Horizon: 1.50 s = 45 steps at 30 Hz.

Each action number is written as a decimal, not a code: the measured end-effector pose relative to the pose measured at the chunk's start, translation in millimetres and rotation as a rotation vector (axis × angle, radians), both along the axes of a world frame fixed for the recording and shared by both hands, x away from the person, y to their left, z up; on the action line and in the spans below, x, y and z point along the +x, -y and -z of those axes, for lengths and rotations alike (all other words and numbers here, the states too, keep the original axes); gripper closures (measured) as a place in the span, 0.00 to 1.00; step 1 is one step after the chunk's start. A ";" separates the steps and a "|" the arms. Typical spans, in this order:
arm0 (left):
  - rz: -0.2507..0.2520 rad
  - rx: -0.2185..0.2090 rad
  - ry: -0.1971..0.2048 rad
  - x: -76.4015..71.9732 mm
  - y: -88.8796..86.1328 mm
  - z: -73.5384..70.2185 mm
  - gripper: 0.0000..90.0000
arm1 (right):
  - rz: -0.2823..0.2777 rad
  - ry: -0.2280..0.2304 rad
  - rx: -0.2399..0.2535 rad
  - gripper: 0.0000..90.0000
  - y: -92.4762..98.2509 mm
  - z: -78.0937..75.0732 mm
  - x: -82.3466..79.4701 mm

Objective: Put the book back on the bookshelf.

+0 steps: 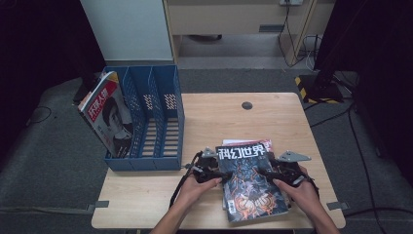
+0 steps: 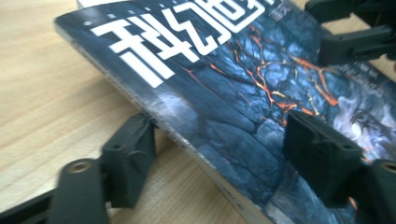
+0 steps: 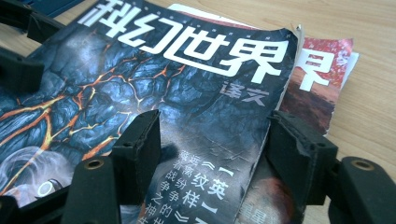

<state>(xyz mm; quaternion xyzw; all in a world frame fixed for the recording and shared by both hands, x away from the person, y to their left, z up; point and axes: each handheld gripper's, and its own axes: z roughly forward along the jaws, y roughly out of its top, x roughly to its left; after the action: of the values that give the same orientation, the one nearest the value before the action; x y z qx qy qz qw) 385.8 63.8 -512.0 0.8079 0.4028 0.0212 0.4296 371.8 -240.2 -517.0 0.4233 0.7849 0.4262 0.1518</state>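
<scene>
While I look down from the high view, my two hands come in from the near edge of the bench (image 1: pixel 146 204), each holding a gripper at one side of a dark magazine (image 1: pixel 251 180). That magazine lies on top of a small stack near the front right of the bench, its cover dark blue with orange cracks and white characters. A red-covered magazine (image 3: pixel 322 74) sticks out from under it on the far right side.

My left gripper (image 2: pixel 215 158) is spread, one jaw under the magazine's lifted left edge and the other above the cover; I cannot tell whether they are touching the paper. My right gripper (image 3: pixel 215 149) is spread too, straddling the right edge, one jaw over the cover and one beside the worn, curled border. Both forearms angle inward toward the stack.

Bare wood lies left of the stack and across the far half of the bench, up to a small round grommet (image 1: pixel 247 105). At the far left stands a blue file rack (image 1: pixel 156 117) with several slots; a magazine with a red banner (image 1: pixel 108 114) leans tilted in its leftmost slot, while the other slots look unfilled.
</scene>
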 end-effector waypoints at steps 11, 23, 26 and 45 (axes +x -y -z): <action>0.028 -0.028 -0.016 12.9 7.8 -17.7 0.42 | -0.006 -0.009 0.003 0.39 0.5 -0.1 0.8; 0.057 -0.012 -0.040 27.9 17.1 -35.8 0.41 | 0.002 -0.002 -0.006 0.39 -0.6 -0.9 -0.3; 0.054 -0.016 -0.046 32.2 20.2 -37.9 0.41 | 0.002 0.001 -0.008 0.39 -0.6 -0.8 -0.9; 0.034 -0.033 -0.096 50.4 39.2 -36.9 0.35 | -0.012 0.002 -0.007 0.39 -2.9 -0.3 -2.2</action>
<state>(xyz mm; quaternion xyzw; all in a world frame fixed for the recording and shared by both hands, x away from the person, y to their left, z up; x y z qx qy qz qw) 436.2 24.6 -475.1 0.8076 0.4096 -0.0315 0.4232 369.6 -237.3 -516.7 0.4175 0.7888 0.4248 0.1517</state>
